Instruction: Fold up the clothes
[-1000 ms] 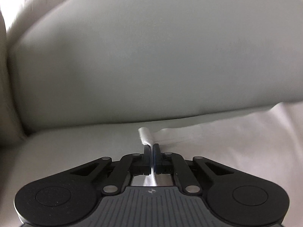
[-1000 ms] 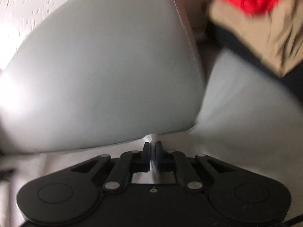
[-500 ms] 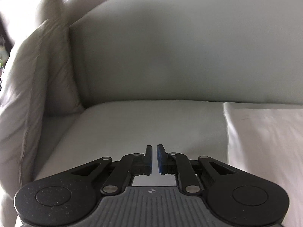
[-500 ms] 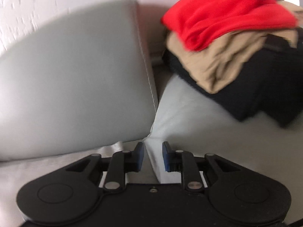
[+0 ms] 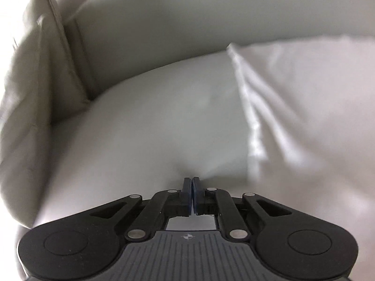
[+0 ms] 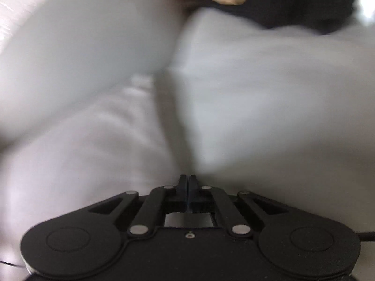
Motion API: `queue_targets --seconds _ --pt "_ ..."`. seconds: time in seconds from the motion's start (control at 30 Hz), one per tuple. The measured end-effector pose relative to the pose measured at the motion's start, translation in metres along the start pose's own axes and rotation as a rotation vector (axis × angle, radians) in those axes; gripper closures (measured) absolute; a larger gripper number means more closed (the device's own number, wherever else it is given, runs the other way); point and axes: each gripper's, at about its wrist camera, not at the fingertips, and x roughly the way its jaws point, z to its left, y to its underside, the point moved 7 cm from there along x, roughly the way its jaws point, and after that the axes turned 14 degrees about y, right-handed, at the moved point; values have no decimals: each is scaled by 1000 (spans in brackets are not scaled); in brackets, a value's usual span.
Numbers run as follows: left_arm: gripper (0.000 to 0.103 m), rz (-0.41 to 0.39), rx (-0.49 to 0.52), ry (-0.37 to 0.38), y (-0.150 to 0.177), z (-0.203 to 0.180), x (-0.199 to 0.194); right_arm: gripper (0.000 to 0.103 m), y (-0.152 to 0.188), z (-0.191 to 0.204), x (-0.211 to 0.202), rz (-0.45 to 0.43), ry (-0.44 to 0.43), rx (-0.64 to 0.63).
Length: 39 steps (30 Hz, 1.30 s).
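Left gripper (image 5: 192,182) has its jaws pressed together w/ nothing between them, tips low over the sofa seat cushion (image 5: 152,121). White garment (image 5: 304,107) lies flat on the seat, just to its right. My right gripper (image 6: 188,180) is closed too, tips at the garment's edge; if it pinches cloth I cannot tell, pic is blurred. Black and tan clothes pile (image 6: 293,0) sits at the far right.

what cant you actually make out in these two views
- Right wrist view: motion blur smears the white garment; its folds and edges are unreadable.
- Right wrist view: the top edge cuts off the clothes pile.
- Left wrist view: the right edge cuts off the white garment.
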Motion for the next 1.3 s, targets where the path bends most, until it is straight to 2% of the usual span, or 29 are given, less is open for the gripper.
queue_targets --seconds 0.1,0.17,0.27,0.33,0.4,0.43,0.5,0.57,0.6,0.63,0.67,0.83,0.87,0.9,0.93,0.97,1.07,1.13,1.2,1.3 --pt "96 -17 -61 41 -1 6 -29 102 3 -10 -13 26 -40 42" --pt "96 -89 -89 72 -3 6 -56 100 7 -8 -43 -26 -78 19" --pt "95 -160 -60 143 6 -17 -95 98 15 -2 -82 -77 -139 -36" --pt "92 -124 -38 213 9 -43 -102 97 33 15 -86 -11 -174 -114" --pt "89 -46 -18 260 18 -63 -98 97 55 37 -85 82 -204 -185" --pt "89 21 -7 269 23 -71 -90 99 63 38 -75 130 -186 -204" --pt "89 139 -26 260 35 -67 -68 103 69 21 -68 132 -117 -207" --pt "88 137 -13 215 35 -60 -73 103 69 -7 -68 114 -20 -198" --pt "91 135 -28 171 33 -51 -78 99 69 -16 -73 99 29 -225" --pt "92 110 -46 156 31 -44 -89 99 69 -25 -81 76 51 -253" --pt "91 71 -57 172 29 -40 -105 99 71 -31 -94 52 46 -264" --pt "87 -85 -1 207 30 -45 -192 99 85 -47 -173 -71 7 -328" --pt "87 -106 5 225 30 -44 -207 99 89 -20 -181 -84 -14 -335" --pt "85 -127 8 246 32 -46 -224 99 78 -26 -208 -95 -41 -339" --pt "84 -147 7 264 37 -49 -241 98 69 -7 -221 -108 -72 -345" --pt "83 -156 12 273 42 -54 -253 98 40 10 -219 -123 -101 -353" --pt "77 -176 37 289 62 -70 -289 86 36 11 -276 -181 -137 -387" --pt "74 -180 73 292 76 -79 -308 81 32 5 -291 -199 -160 -405" --pt "73 -171 83 308 81 -96 -312 77 49 0 -305 -185 -184 -415" --pt "71 -141 75 349 109 -118 -312 69 77 -5 -318 -150 -218 -424"
